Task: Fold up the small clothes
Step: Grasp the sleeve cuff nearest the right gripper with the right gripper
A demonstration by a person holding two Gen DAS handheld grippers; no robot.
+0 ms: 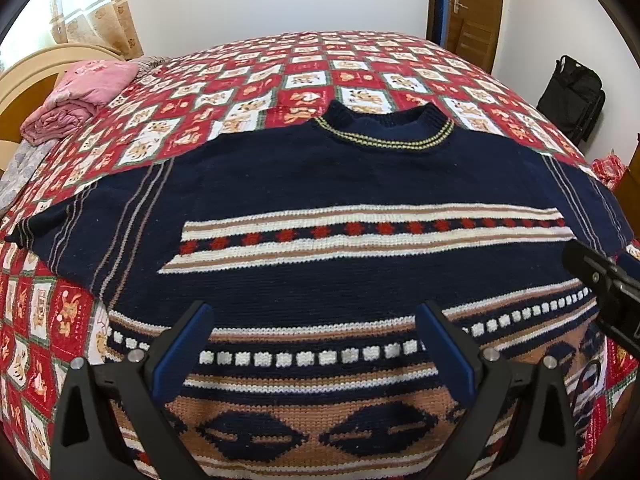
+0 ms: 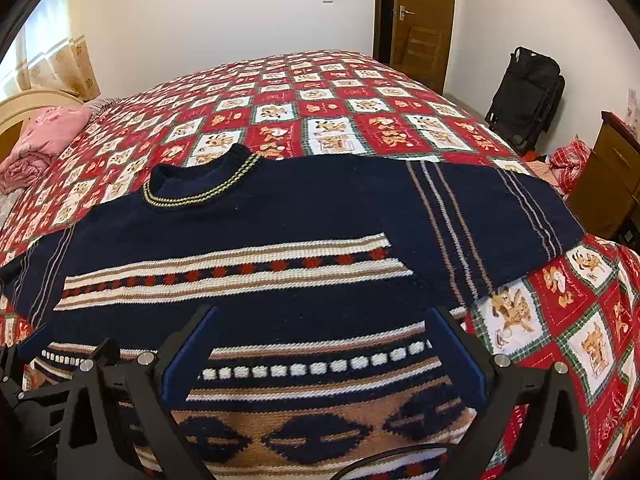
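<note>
bedspread point(image 2: 360, 92) bare beyond sweater point(image 2: 280, 200), pink bedding point(image 1: 80, 96) far-left

Left gripper point(image 1: 314, 354), right gripper point(image 2: 322, 358), black frames, blue finger pads, silver screws

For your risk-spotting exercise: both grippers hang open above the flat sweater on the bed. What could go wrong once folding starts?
1. The sweater is thick knit; an open left gripper or right gripper could pinch the patterned bedspread along with it.
2. The right sleeve reaches toward the bed's edge and may slide off when pulled.
3. Both grippers sit close together over the hem, so they might collide.
</note>
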